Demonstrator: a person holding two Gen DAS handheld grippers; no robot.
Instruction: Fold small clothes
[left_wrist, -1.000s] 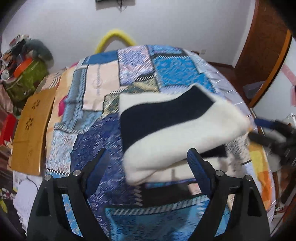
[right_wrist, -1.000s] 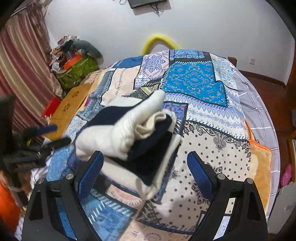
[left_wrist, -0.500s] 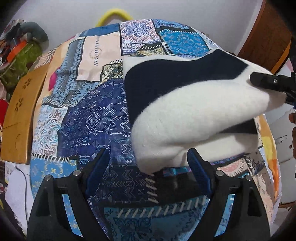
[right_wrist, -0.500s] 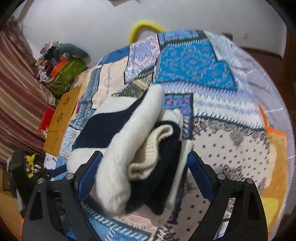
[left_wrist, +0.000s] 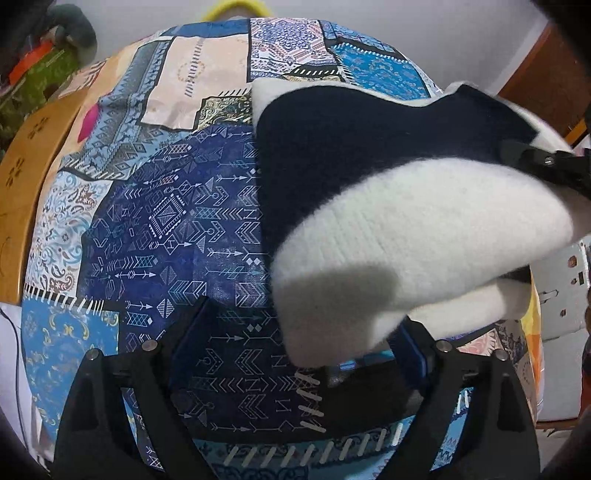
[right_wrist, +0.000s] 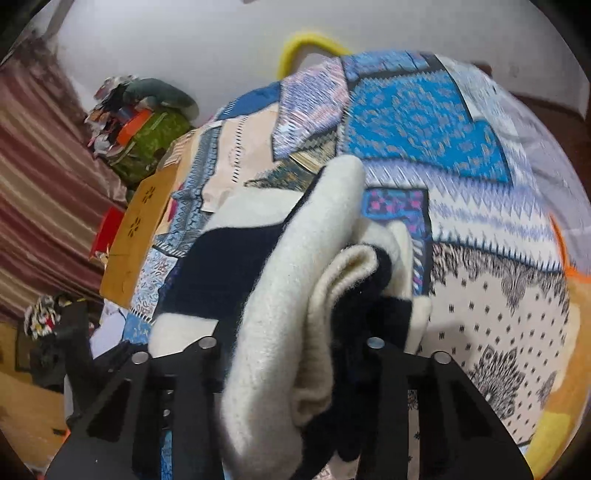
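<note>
A folded cream and navy knitted garment (left_wrist: 406, 221) lies on a patchwork quilt (left_wrist: 166, 221). My left gripper (left_wrist: 301, 336) hovers low over its near cream corner. Its jaws are opening, the corner droops between them, and no pad presses on it. In the right wrist view the same garment (right_wrist: 280, 295) bulges up between the fingers of my right gripper (right_wrist: 291, 347). Those jaws are closing and squeeze the folded layers from both sides. In the left wrist view the right gripper (left_wrist: 546, 166) shows at the garment's far right end.
A wooden board (left_wrist: 26, 177) runs along the bed's left side. A green bag with clutter on it (right_wrist: 151, 144) and a striped curtain (right_wrist: 44, 184) stand beyond it. A yellow hoop (right_wrist: 310, 40) rises at the bed's far end. A white box (left_wrist: 557, 295) is at the right.
The right gripper's jaws have closed in from wide apart onto the folded garment. The left gripper has sunk closer to the bed, so the garment fills more of its view.
</note>
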